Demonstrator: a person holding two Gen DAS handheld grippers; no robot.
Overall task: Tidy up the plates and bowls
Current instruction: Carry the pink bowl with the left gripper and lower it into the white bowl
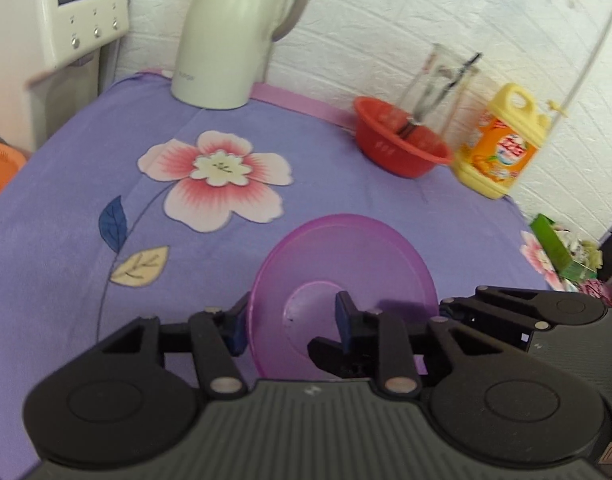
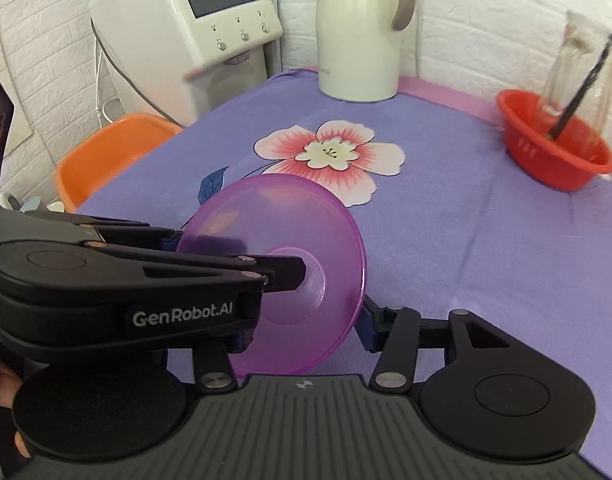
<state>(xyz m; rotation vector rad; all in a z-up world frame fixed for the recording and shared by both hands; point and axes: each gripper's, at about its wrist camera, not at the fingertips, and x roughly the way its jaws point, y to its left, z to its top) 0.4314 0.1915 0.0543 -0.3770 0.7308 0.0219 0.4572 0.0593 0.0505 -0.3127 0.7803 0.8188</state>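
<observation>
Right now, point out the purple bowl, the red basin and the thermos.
purple bowl [image 2: 329, 232]: right wrist view, on its upper wall.
red basin [image 2: 525, 148]: right wrist view, on its outer side.
thermos [image 1: 222, 44]: left wrist view, mid body.

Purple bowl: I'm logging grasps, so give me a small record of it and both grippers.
object: purple bowl, tipped on edge, underside toward the left wrist camera
left gripper: jaws shut on the bowl's wall
right gripper: jaws open, straddling the bowl's lower rim
surface: floral cloth
nearby: red basin, apart from the bowl
</observation>
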